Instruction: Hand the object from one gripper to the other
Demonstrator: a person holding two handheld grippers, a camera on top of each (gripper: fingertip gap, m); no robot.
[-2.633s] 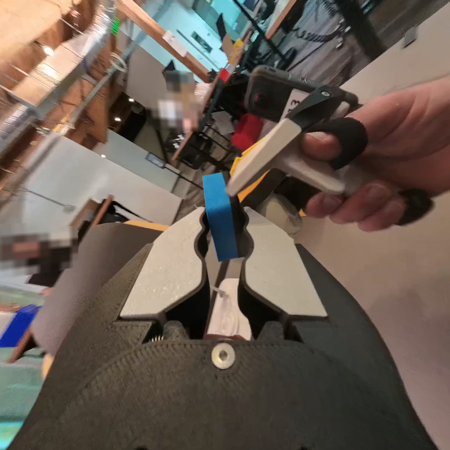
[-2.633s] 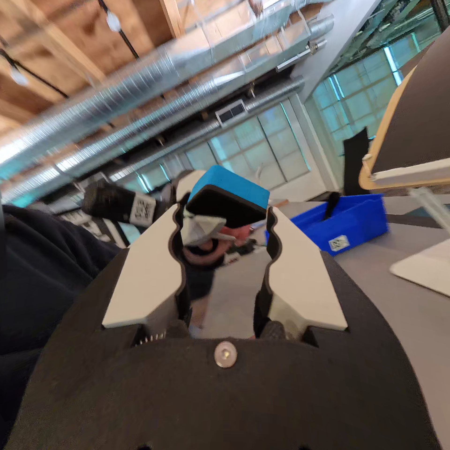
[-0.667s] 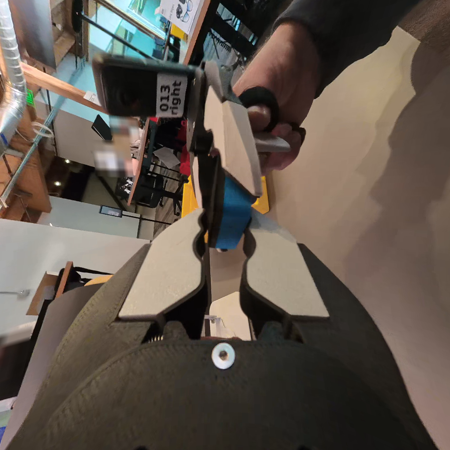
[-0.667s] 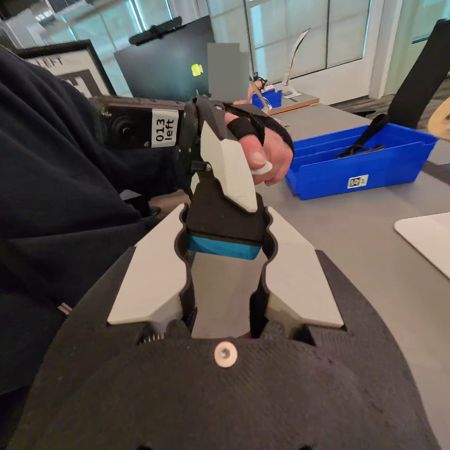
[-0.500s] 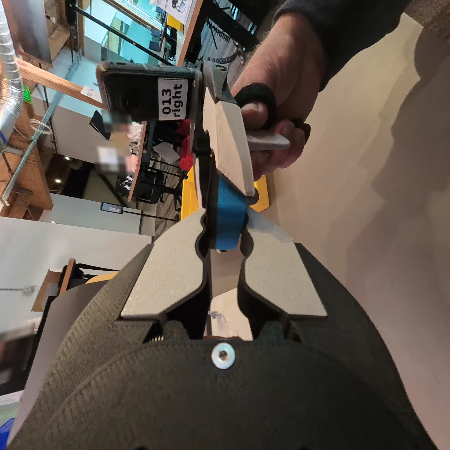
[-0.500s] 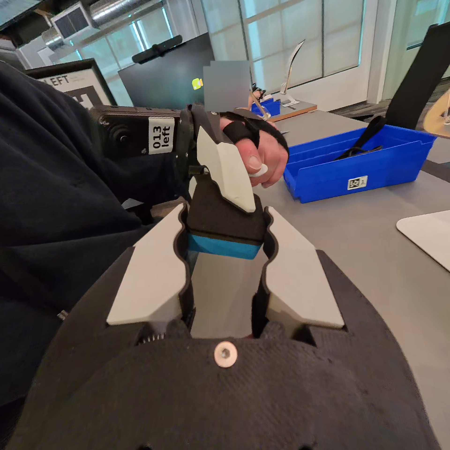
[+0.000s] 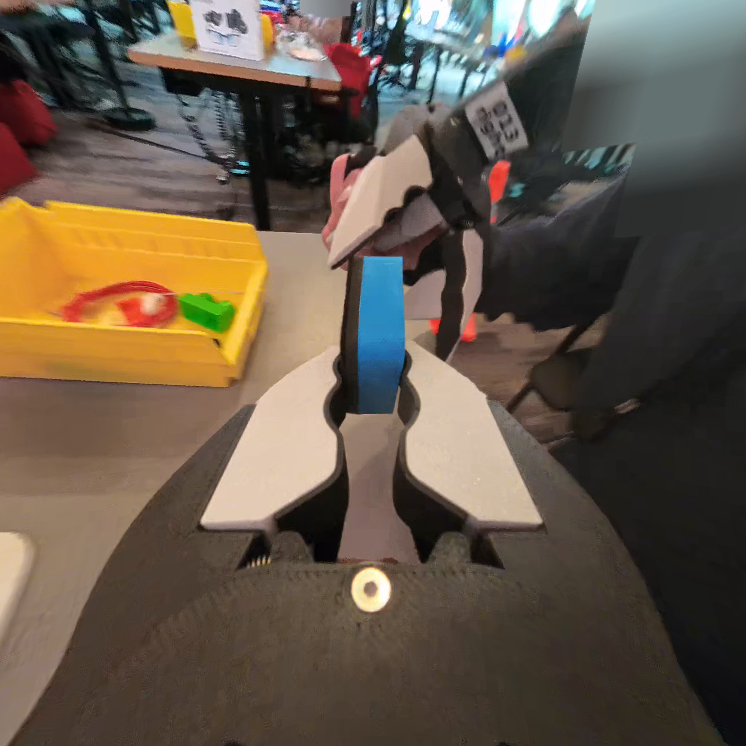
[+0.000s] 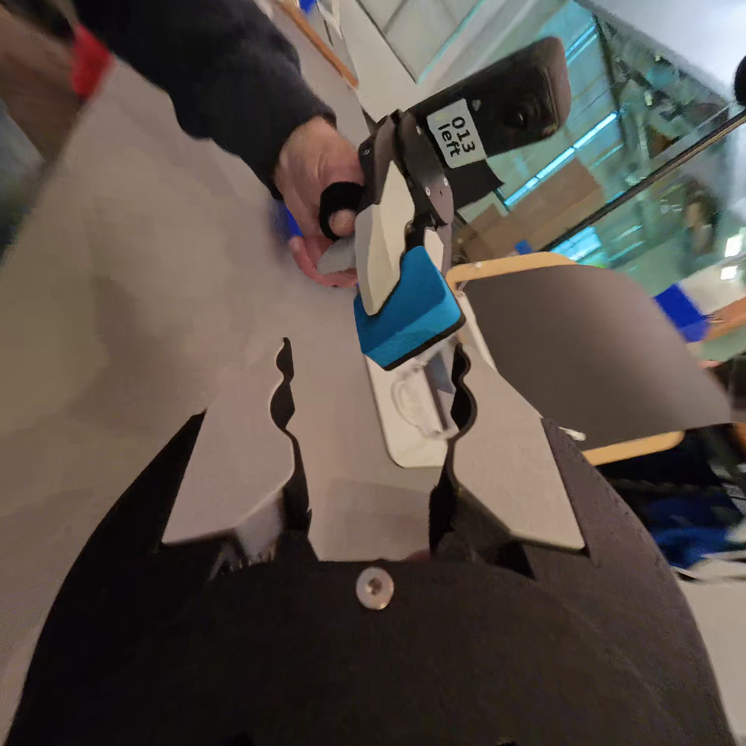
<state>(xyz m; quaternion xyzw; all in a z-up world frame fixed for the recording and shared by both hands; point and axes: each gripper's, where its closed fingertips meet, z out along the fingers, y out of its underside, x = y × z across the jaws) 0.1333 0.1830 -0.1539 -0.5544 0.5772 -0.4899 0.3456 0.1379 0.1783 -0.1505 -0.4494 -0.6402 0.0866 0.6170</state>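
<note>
Left wrist view: the left gripper [image 7: 372, 377] had its two grey fingers pinched narrow on a flat blue foam block with a black backing layer [image 7: 377, 335]. Block stood upright on edge, lower part clamped between the tips, top edge free above them. Blue side faced right, black layer left. Just beyond the block's top edge, the right gripper [image 7: 407, 258] hung w/ fingers spread, one grey finger [image 7: 377, 204] nearly touching the block's upper corner, the other dark edge angling down to the right; contact not clear, some blur. A yellow plastic bin [image 7: 121, 351] sat on the grey tabletop [image 7: 101, 444] to the left, well apart, holding a red coil and a green piece [image 7: 206, 311]. Open tabletop lay between bin and fingers. A white pad corner [image 7: 12, 565] showed at the left edge. Table edge ran behind the block; dark floor and chair legs to the right.

Right wrist view: the right gripper [image 8: 373, 363] was wide, nothing between its fingers; bare table visible through the gap. Ahead and slightly right, the left gripper [image 8: 407, 298], held by a hand [image 8: 319, 193] in a dark sleeve, gripped the blue block [image 8: 407, 319], which hung tilted, its lower edge just above and inside the right finger's tip, apart from both. A white tray w/ a clear loop on it [image 8: 407, 440] lay below. A dark chair back with a tan rim [image 8: 565, 347] stood close on the right; left side open table.
</note>
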